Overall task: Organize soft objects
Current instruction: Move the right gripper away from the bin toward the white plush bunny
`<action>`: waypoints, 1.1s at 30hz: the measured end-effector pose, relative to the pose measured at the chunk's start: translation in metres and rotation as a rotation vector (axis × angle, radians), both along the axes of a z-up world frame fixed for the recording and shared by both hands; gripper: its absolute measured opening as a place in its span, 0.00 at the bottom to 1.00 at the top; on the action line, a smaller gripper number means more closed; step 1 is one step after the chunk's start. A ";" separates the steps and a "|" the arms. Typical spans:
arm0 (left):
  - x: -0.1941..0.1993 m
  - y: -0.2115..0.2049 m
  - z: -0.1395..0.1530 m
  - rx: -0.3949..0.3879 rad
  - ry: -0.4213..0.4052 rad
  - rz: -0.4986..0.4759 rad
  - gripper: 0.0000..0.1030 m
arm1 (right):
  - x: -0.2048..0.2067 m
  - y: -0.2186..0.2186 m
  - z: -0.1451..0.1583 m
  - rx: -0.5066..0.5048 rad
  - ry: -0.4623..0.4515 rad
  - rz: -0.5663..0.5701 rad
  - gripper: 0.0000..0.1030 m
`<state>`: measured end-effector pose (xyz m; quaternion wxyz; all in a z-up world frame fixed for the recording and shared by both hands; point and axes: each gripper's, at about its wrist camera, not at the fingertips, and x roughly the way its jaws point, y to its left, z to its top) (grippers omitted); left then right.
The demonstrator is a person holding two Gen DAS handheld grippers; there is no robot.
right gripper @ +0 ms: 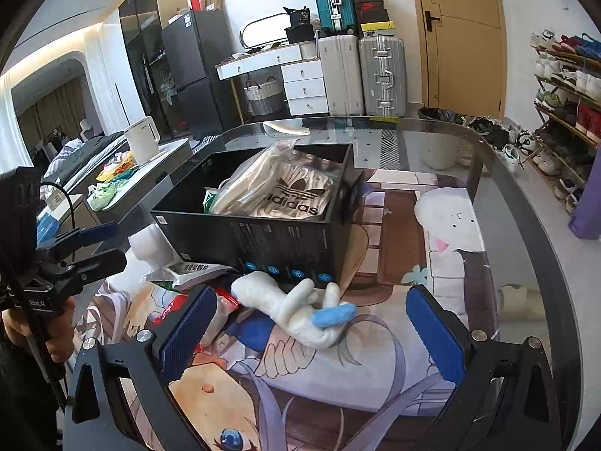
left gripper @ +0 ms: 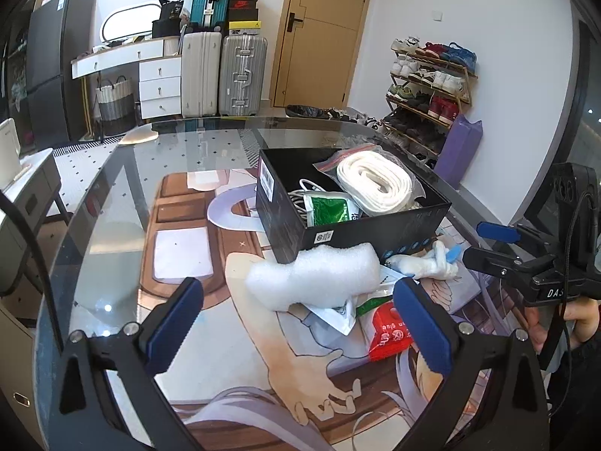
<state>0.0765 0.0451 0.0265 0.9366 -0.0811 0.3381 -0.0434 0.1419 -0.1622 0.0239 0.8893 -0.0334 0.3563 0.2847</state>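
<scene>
An open black cardboard box [left gripper: 349,225] stands on the round glass table [left gripper: 112,195], over the printed cartoon mat [left gripper: 263,357] that covers its middle. Inside the box lie a roll of white webbing in a clear zip bag [left gripper: 375,184], a green-and-white sachet [left gripper: 330,212] and white cable; from the other side a clear bag with an adidas print [right gripper: 285,188] fills most of it. Against the box's near wall rests a white foam sheet [left gripper: 319,274], lying on white and red packets [left gripper: 387,330] (the print is too small to read). Just beside them, along the same wall, lies a white plush toy with a light-blue tip [right gripper: 300,308]. The left gripper [left gripper: 296,323] hangs spread wide before the foam, gripping nothing; the right gripper [right gripper: 311,330] is likewise released, the plush between its blue pads [right gripper: 437,338] but untouched.
</scene>
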 end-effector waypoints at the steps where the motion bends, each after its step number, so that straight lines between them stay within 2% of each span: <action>1: 0.000 0.001 0.000 -0.006 0.002 -0.001 0.99 | 0.001 0.000 -0.001 0.004 0.006 0.001 0.99; 7: 0.001 0.003 -0.002 -0.034 0.010 0.000 0.99 | 0.013 -0.003 -0.010 0.010 0.058 -0.030 1.00; 16: 0.003 0.000 -0.006 -0.019 0.024 -0.011 0.99 | 0.025 0.005 -0.028 -0.007 0.129 -0.042 1.00; 33: 0.002 -0.004 -0.007 0.014 0.033 -0.023 0.99 | 0.029 0.040 -0.035 -0.022 0.154 0.015 1.00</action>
